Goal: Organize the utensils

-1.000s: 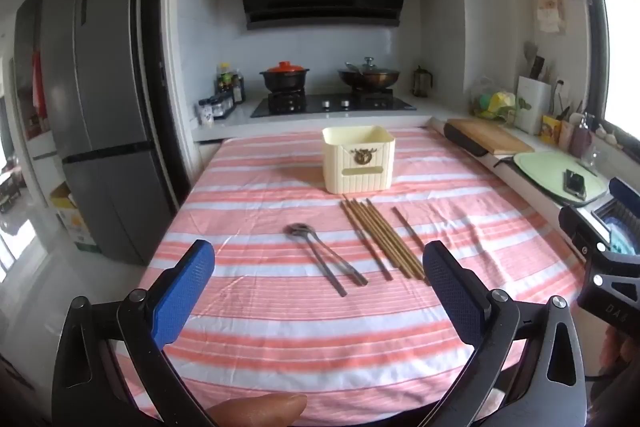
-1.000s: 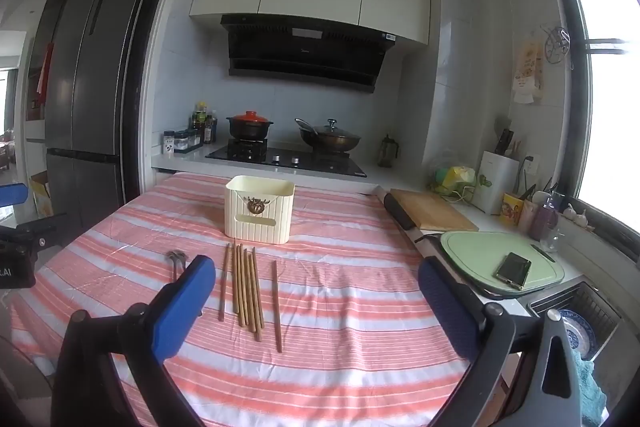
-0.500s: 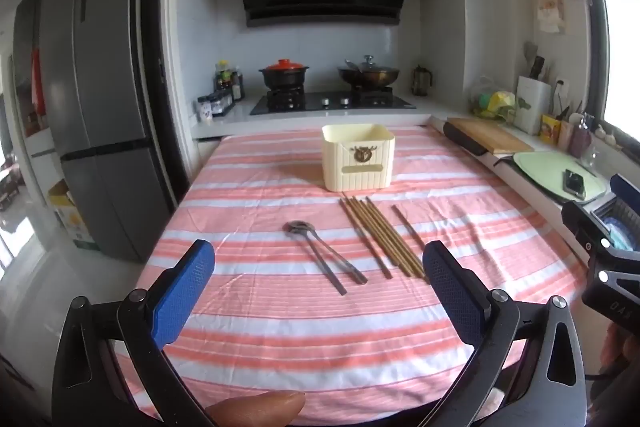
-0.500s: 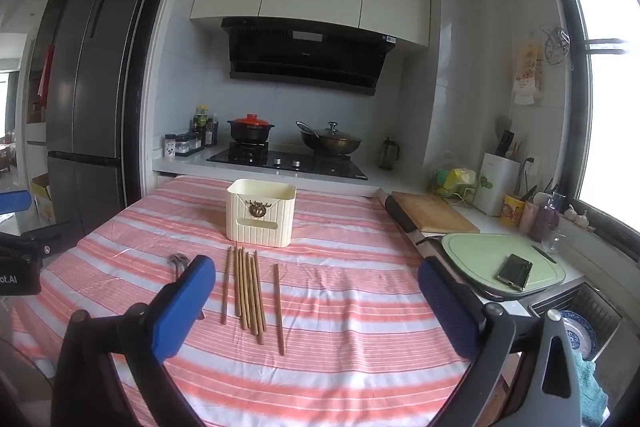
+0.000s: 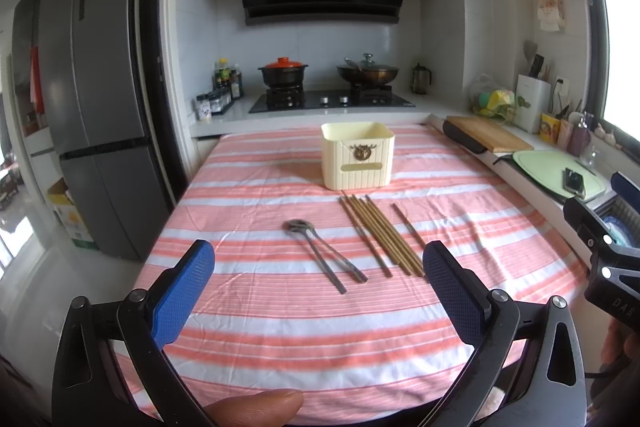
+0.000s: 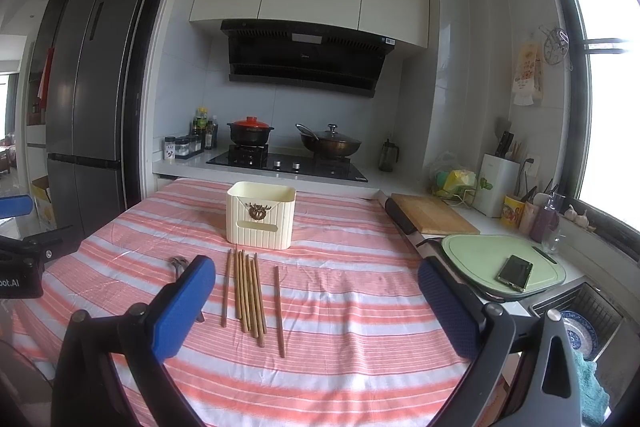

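Observation:
Several brown chopsticks [image 5: 380, 235] [image 6: 248, 297] lie side by side on the striped table, one more [image 5: 408, 225] [image 6: 279, 307] a little to their right. Left of them rest two metal spoons [image 5: 320, 251], their bowls [image 6: 179, 262] partly hidden by my right gripper's finger. A cream utensil holder [image 5: 357, 160] [image 6: 260, 215] stands upright just beyond the chopsticks. My left gripper [image 5: 318, 291] hovers open over the near table edge, nothing between its fingers. My right gripper [image 6: 316, 307] is open too, above the table's near right part, well short of the chopsticks.
The table's pink-and-white striped cloth [image 5: 280, 307] ends at the counter on the right, with a wooden board [image 6: 432, 219], a green board [image 6: 480, 259] carrying a phone [image 6: 515, 271], and a sink [image 6: 580, 327]. A stove with pots [image 5: 328, 99] is behind; a fridge [image 5: 92, 107] stands left.
Both views have risen and drawn back slightly; the holder and chopsticks sit a touch lower in frame. Nothing on the table has moved, and both grippers stay open.

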Demonstrator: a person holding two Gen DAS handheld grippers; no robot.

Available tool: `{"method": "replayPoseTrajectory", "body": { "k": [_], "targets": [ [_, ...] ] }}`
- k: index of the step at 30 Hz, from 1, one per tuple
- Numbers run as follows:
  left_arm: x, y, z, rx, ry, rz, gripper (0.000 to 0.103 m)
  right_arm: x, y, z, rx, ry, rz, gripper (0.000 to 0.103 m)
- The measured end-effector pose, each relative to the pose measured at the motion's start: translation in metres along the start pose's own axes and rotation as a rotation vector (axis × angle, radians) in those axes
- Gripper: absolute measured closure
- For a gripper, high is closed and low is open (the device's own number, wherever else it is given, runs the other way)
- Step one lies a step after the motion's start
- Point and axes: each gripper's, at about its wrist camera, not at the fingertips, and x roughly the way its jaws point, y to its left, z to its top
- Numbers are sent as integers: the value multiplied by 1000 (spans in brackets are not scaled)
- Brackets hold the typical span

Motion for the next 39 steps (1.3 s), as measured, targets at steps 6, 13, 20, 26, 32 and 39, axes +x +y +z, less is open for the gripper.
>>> {"method": "replayPoseTrajectory", "body": {
  "k": [6, 13, 20, 26, 32, 39],
  "targets": [
    [1, 0, -1, 0, 0, 0, 0, 0, 0, 0, 0, 0, -1, 0],
    [0, 0, -1, -1, 1, 1, 0, 0, -1, -1, 2, -7, -3, 0],
    [0, 0, -1, -2, 2, 1, 0, -1, -2, -2, 4, -3, -2, 0],
    [0, 0, -1, -1, 2, 1, 0, 0, -1, -2, 5, -2, -2, 0],
    [1, 1, -2, 0, 4, 0, 0, 0, -1, -3, 5, 0, -1, 0],
    [1, 1, -2, 0, 5, 1, 0, 0, -1, -4, 5, 2, -1, 0]
  ]
}}
